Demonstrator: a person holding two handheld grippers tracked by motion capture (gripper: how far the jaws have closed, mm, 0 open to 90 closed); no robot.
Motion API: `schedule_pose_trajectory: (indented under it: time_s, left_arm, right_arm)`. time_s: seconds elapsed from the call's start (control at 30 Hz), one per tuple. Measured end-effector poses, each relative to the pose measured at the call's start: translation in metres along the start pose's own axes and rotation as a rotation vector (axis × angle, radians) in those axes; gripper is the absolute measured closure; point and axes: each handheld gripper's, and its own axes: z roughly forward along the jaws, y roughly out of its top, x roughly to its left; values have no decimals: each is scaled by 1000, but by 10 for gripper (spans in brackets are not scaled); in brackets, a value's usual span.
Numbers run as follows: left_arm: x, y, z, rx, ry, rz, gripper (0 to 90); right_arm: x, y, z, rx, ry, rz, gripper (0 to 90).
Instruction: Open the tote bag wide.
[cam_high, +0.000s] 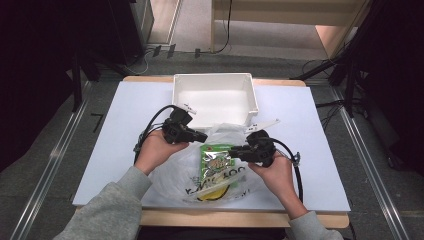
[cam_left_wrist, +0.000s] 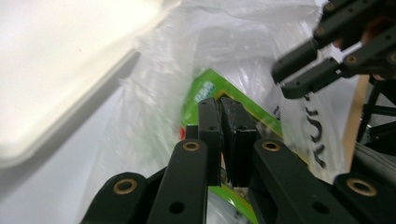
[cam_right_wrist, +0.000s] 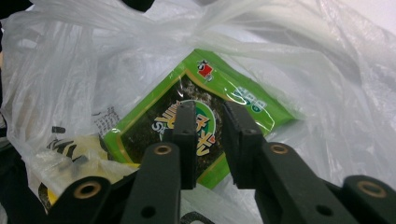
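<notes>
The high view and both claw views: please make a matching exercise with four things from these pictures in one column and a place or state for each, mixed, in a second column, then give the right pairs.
Things:
1. Square white plastic bin
2. Green snack packet
3. Clear thin plastic bag with black print
4. Left claw

Places or states:
A. Jaws shut together, at the bag's top edge
B. Lies between the two hands, crumpled
C. Stands at the table's far side
D. Sits inside the bag

Pairs: 1-C, 2-D, 3-B, 4-A

White bin (cam_high: 215, 95) blocks beyond the plastic bag (cam_high: 170, 172); table (cam_high: 310, 150) sides lie free.
</notes>
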Motion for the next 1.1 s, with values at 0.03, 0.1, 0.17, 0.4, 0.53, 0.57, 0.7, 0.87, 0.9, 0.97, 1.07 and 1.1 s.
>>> schedule_pose_trajectory:
  time_s: [0.03,0.1,0.17,0.4,0.53,0.57,0.7,0.87,0.9,0.97,1.07,1.1]
  left_arm:
    - [2,2,2,2,2,3,880]
    - [7,5,7,5,3,-2,886]
    - [12,6,14,16,-2,-14,889]
    - [20,-1,41,56,-5,-24,894]
    - [19,-5,52,75,-2,-20,897]
    - [20,-6,55,76,1,-24,897]
    - [27,-9,63,79,7,-45,900]
    - [34,-11,70,73,28,-49,900]
    - [34,-11,71,72,35,-52,900]
    - [37,-11,72,68,39,-52,900]
    - [42,-12,72,58,35,-66,900]
    - [43,-13,72,57,38,-70,900]
  right_arm:
    - [0,0,0,0,0,0,796]
    - [0,-1,0,9,2,3,830]
    - [-2,-3,2,17,-2,0,857]
    - [-6,-7,6,42,-5,-3,900]
    - [-7,-7,12,58,-8,-7,900]
    - [-8,-7,13,63,-9,-9,900]
    - [-10,-8,21,72,-13,-5,900]
    - [-11,-9,26,91,-8,4,900]
    - [-11,-10,27,91,-7,0,900]
    - [-10,-11,28,96,-3,9,900]
    - [-7,-16,27,98,8,6,900]
    - [-7,-16,27,98,8,6,900]
